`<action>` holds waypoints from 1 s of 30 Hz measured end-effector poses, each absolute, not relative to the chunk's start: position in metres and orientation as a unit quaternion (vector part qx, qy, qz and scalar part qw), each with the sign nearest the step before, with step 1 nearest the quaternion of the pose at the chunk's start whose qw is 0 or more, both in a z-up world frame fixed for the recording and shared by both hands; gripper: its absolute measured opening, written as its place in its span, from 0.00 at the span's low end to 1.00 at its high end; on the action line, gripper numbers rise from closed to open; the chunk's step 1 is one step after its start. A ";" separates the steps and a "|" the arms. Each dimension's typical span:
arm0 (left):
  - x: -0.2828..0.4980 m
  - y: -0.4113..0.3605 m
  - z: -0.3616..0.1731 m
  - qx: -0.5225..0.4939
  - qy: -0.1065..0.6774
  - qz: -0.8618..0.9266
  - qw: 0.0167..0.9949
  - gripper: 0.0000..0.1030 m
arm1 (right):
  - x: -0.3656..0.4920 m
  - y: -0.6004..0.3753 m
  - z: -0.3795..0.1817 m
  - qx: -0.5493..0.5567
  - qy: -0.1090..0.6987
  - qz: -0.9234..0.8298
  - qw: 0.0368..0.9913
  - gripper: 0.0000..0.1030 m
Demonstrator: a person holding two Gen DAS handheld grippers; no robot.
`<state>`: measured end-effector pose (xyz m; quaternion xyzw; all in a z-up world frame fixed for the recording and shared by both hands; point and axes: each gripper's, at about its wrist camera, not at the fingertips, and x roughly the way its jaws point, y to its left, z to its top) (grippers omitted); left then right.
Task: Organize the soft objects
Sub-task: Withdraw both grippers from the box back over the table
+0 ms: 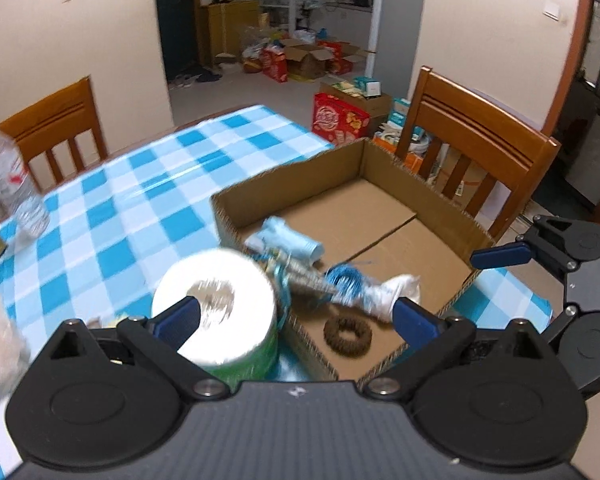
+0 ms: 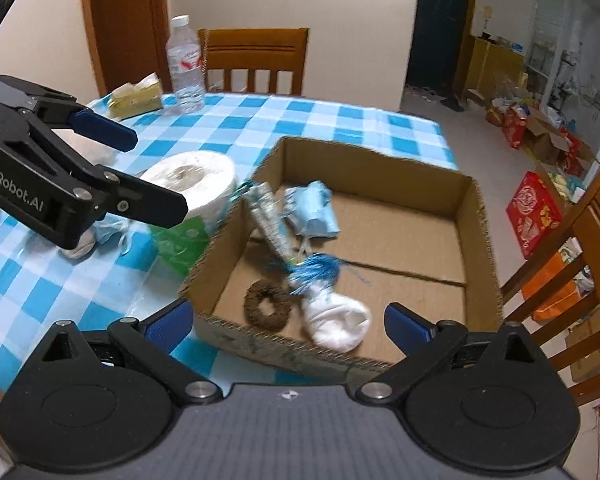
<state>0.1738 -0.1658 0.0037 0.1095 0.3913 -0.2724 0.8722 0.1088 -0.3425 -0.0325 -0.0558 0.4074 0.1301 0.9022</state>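
Note:
A shallow cardboard box (image 2: 476, 216) (image 1: 432, 196) sits on the blue checked table. In it lie a brown fuzzy ring (image 2: 267, 305) (image 1: 348, 336), a white rolled sock (image 2: 336, 320) (image 1: 396, 290), blue tinsel (image 2: 316, 270) (image 1: 346, 280), a light blue rolled cloth (image 2: 312, 210) (image 1: 290, 238) and a patterned strip (image 2: 270, 220). A white toilet roll in green wrap (image 2: 192, 180) (image 1: 216, 300) stands left of the box. My left gripper (image 1: 296, 316) (image 2: 140, 168) is open above the roll. My right gripper (image 2: 288, 326) is open at the box's near edge.
A water bottle (image 2: 185, 66) (image 1: 12, 180) and a yellow tissue pack (image 2: 134, 96) stand at the table's far side. A white and blue soft item (image 2: 100, 236) lies under the left gripper. Wooden chairs (image 2: 256, 60) (image 1: 476, 140) flank the table.

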 end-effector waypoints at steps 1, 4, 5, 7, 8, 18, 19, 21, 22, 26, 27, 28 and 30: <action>0.171 -0.162 0.002 0.105 0.394 -0.268 0.873 0.99 | 0.107 -0.339 -0.033 -0.058 0.407 0.133 0.902 1.00; 0.161 -0.149 -0.006 0.093 0.404 -0.250 0.875 0.99 | 0.101 -0.328 -0.036 -0.067 0.407 0.142 0.900 1.00; 0.158 -0.145 -0.009 0.089 0.407 -0.245 0.875 0.99 | 0.100 -0.325 -0.036 -0.069 0.408 0.144 0.899 1.00; 0.151 -0.135 -0.015 0.079 0.413 -0.234 0.877 0.99 | 0.098 -0.318 -0.039 -0.069 0.412 0.149 0.896 1.00; 0.148 -0.130 -0.017 0.076 0.414 -0.228 0.878 0.99 | 0.097 -0.315 -0.040 -0.067 0.414 0.152 0.895 1.00; 0.126 -0.076 -0.037 0.074 0.436 -0.173 0.880 0.99 | 0.093 -0.270 -0.045 -0.073 0.428 0.170 0.885 1.00; 0.125 -0.070 -0.038 0.076 0.437 -0.169 0.880 0.99 | 0.093 -0.264 -0.045 -0.075 0.429 0.169 0.884 1.00; 0.124 -0.057 -0.041 0.078 0.439 -0.162 0.880 0.99 | 0.094 -0.252 -0.045 -0.074 0.433 0.166 0.883 1.00; 0.123 -0.049 -0.042 0.078 0.441 -0.161 0.880 0.99 | 0.094 -0.246 -0.045 -0.074 0.435 0.163 0.882 1.00; 0.121 -0.019 -0.045 0.070 0.445 -0.160 0.878 0.99 | 0.095 -0.216 -0.043 -0.076 0.441 0.158 0.880 1.00; 0.122 -0.012 -0.045 0.069 0.446 -0.159 0.878 0.99 | 0.095 -0.209 -0.043 -0.076 0.442 0.157 0.880 1.00; 0.122 -0.004 -0.046 0.068 0.448 -0.158 0.877 0.99 | 0.094 -0.202 -0.042 -0.077 0.443 0.157 0.879 1.00; 0.123 0.012 -0.047 0.063 0.449 -0.156 0.878 0.99 | 0.095 -0.188 -0.042 -0.079 0.445 0.154 0.879 1.00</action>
